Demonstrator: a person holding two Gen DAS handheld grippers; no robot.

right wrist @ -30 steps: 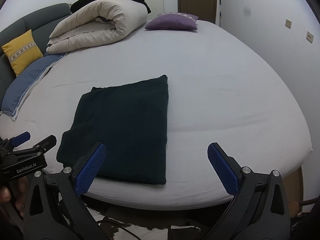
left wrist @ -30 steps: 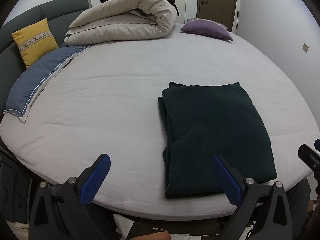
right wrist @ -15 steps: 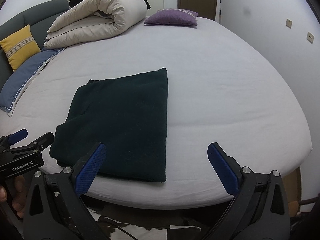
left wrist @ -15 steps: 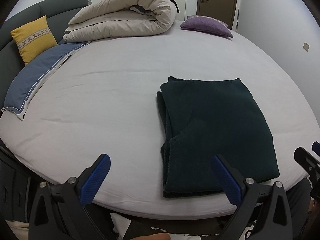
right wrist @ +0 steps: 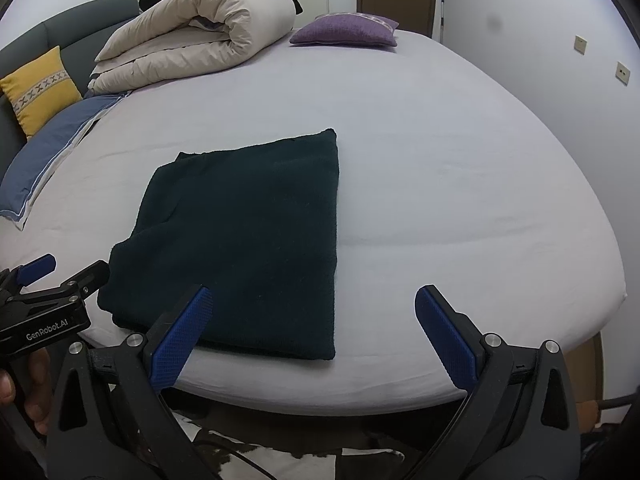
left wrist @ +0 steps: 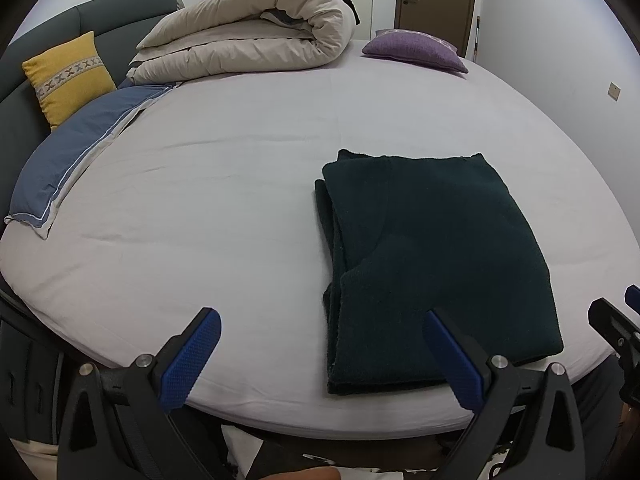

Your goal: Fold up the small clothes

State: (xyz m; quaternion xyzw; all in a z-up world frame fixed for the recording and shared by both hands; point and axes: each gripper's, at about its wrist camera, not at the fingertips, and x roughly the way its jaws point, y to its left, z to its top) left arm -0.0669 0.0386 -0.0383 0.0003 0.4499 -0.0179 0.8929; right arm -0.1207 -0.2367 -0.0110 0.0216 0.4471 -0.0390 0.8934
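A dark green garment lies folded into a flat rectangle near the front edge of the bed; it also shows in the right wrist view. My left gripper is open and empty, held at the bed's front edge, left of the garment's near corner. My right gripper is open and empty, over the garment's near right corner. The left gripper also shows at the left edge of the right wrist view.
A rolled beige duvet, a purple cushion, a yellow cushion and a blue pillow lie at the far and left sides of the bed. A wall runs along the right.
Both grippers have moved slightly forward and up over the bed edge, still open. The garment has not moved.
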